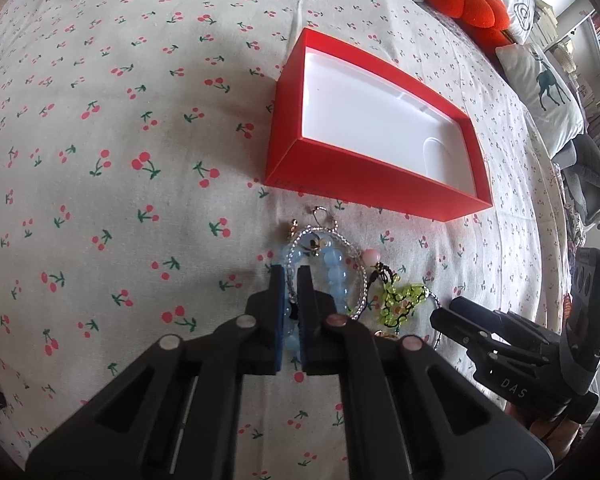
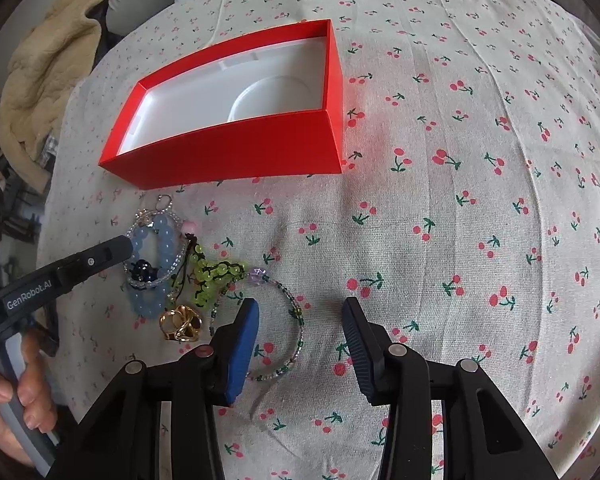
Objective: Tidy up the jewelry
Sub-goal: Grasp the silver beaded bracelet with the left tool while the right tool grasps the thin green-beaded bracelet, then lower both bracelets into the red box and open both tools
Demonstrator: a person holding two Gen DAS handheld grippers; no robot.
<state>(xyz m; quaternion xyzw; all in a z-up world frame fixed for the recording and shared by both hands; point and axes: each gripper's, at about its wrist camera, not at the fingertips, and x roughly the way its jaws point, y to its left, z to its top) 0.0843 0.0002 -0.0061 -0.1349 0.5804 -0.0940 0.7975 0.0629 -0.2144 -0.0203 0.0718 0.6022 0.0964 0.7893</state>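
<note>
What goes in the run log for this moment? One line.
left gripper: shut on pale blue bead bracelet | right gripper: open over thin beaded bracelet | red cardboard box: empty

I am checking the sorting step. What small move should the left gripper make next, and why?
Probably lift straight up a little. The left gripper is shut on the blue bead bracelet, which lies tangled with a clear bead chain, and the red box beside them looks empty.
</note>
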